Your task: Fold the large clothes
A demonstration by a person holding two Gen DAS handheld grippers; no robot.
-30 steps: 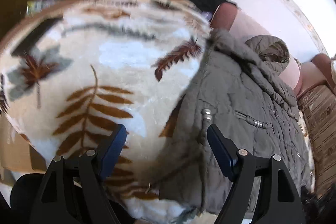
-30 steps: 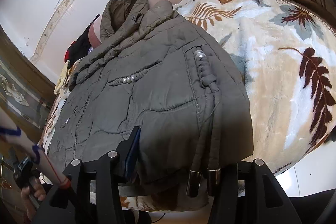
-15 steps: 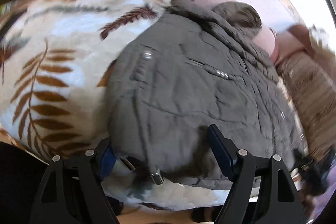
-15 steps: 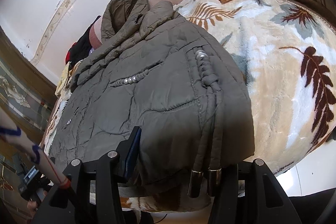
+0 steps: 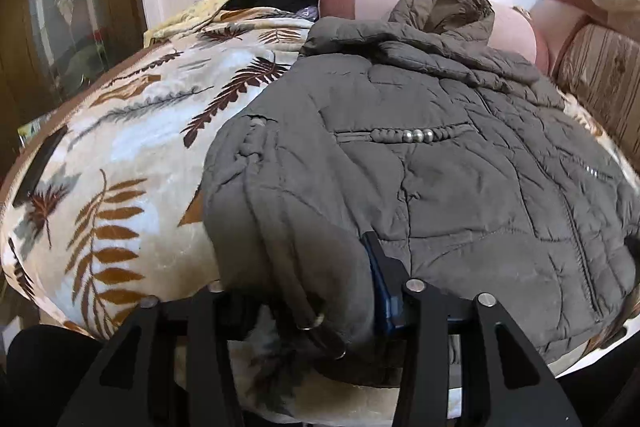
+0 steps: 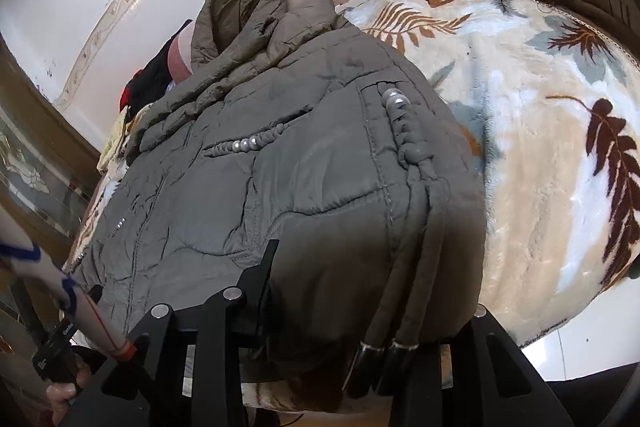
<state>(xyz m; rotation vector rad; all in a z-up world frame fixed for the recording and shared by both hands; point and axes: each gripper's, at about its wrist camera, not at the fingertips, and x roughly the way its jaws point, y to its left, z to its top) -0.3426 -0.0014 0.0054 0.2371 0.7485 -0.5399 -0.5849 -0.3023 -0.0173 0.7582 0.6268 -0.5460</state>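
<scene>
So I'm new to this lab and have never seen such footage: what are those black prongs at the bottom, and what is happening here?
Those prongs are the two fingers of handheld grippers; a person holds one in each hand, with no robot arm. Each picture comes from a wide-angle camera on a gripper, looking forward along its fingers, so straight lines bend.

On the leaf-patterned blanket lies an olive-grey padded jacket, hood toward the wall. In the left wrist view, the left gripper has closed on the jacket's near hem. In the right wrist view, the right gripper grips the hem at another spot, where two metal-tipped drawcords hang down. Both grippers hold the bottom edge, probably ready to fold it up toward the hood.
</scene>
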